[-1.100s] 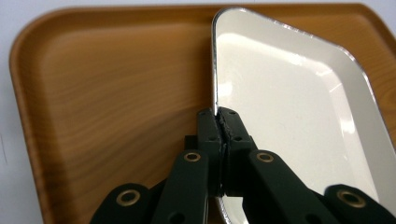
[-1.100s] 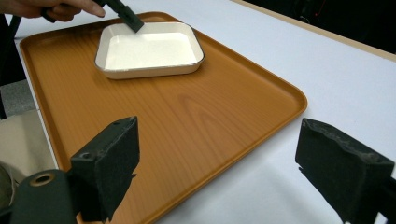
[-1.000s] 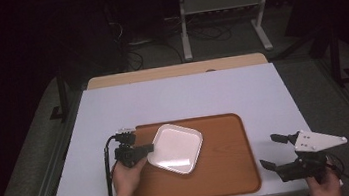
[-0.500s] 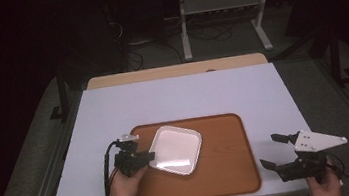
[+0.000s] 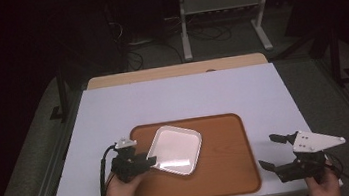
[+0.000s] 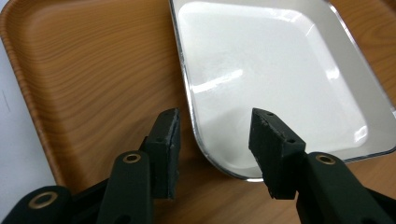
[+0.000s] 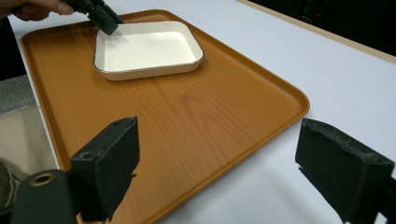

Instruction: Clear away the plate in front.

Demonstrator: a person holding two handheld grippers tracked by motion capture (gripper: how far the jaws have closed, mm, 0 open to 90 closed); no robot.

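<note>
A white square dish (image 5: 175, 149) (image 6: 261, 84) (image 7: 147, 49) lies on the left part of a brown wooden tray (image 5: 222, 172) (image 6: 93, 70) (image 7: 187, 116). My left gripper (image 5: 147, 162) (image 6: 215, 144) is open at the dish's near left corner. One jaw hangs over the tray and the other over the dish, with the rim between them and untouched. My right gripper (image 5: 268, 151) (image 7: 219, 154) stands wide open off the tray's right edge, above the white table, with nothing between its jaws. In the right gripper view, the left gripper (image 7: 100, 16) shows at the dish's far corner.
The tray sits near the front edge of a white table (image 5: 187, 96), which has a wooden strip (image 5: 174, 71) along its far side. A metal stand (image 5: 222, 11) and cables are on the dark floor beyond.
My left gripper has drawn back a little toward the person, near the dish's corner. The dish has hardly shifted and the right gripper has stayed put.
</note>
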